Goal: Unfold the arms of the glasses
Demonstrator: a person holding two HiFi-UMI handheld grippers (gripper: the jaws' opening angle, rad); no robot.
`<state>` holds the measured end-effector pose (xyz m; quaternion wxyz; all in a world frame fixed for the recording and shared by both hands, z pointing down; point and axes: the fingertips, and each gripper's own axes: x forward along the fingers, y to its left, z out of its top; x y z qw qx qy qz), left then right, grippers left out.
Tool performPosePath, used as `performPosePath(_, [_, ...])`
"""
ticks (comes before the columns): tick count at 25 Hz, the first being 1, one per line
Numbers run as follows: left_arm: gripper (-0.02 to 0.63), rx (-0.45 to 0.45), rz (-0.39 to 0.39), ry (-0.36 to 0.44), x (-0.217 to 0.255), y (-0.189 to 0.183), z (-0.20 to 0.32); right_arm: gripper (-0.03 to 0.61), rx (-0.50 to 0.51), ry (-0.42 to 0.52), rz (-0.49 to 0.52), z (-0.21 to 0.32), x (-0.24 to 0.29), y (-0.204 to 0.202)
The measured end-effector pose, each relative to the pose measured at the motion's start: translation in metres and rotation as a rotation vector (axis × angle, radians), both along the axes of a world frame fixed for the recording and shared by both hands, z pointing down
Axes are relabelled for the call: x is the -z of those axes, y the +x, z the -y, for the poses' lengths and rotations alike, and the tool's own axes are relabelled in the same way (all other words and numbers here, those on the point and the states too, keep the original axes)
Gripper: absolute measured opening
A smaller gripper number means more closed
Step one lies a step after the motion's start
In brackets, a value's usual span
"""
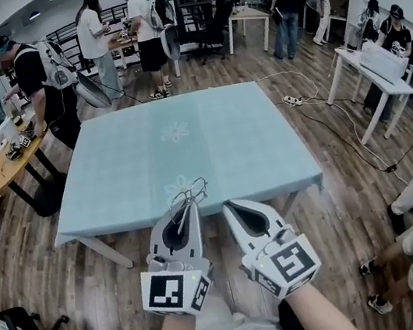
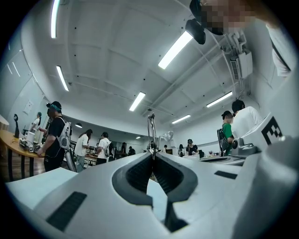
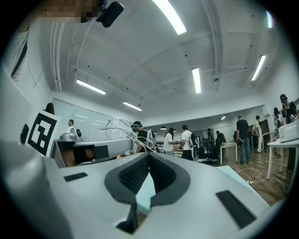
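Observation:
The thin wire-frame glasses [image 1: 190, 194] stick out past the tip of my left gripper [image 1: 190, 205], which is shut on them just over the near edge of the table. In the left gripper view, part of the glasses' frame [image 2: 152, 127] rises straight up from the closed jaw tips of the left gripper [image 2: 152, 156]. My right gripper [image 1: 228, 206] sits close beside it on the right, shut with nothing in it. In the right gripper view its jaws meet at the right gripper's tip [image 3: 148, 155], and the glasses [image 3: 122, 129] show to the left, held by the left gripper's fingers [image 3: 100, 150].
The table wears a light blue cloth [image 1: 179, 145] with bare wooden floor around it. Several people stand at desks behind it. A round wooden table [image 1: 1, 165] is at the left, a white desk [image 1: 369, 76] at the right. Cables and a power strip [image 1: 292, 100] lie on the floor.

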<state>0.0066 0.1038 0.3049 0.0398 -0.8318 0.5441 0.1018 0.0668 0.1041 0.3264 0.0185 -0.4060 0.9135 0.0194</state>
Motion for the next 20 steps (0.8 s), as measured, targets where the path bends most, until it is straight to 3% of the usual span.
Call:
performPosePath(9, [0.008, -0.019, -0.016, -0.020, -0.009, -0.018, 0.058, 0.006, -0.033, -0.005, 0.030, 0.055, -0.006, -0.007])
performPosePath(20, [0.008, -0.085, -0.097, -0.038, -0.016, -0.068, 0.163, 0.006, -0.040, -0.004, 0.034, 0.157, -0.014, -0.057])
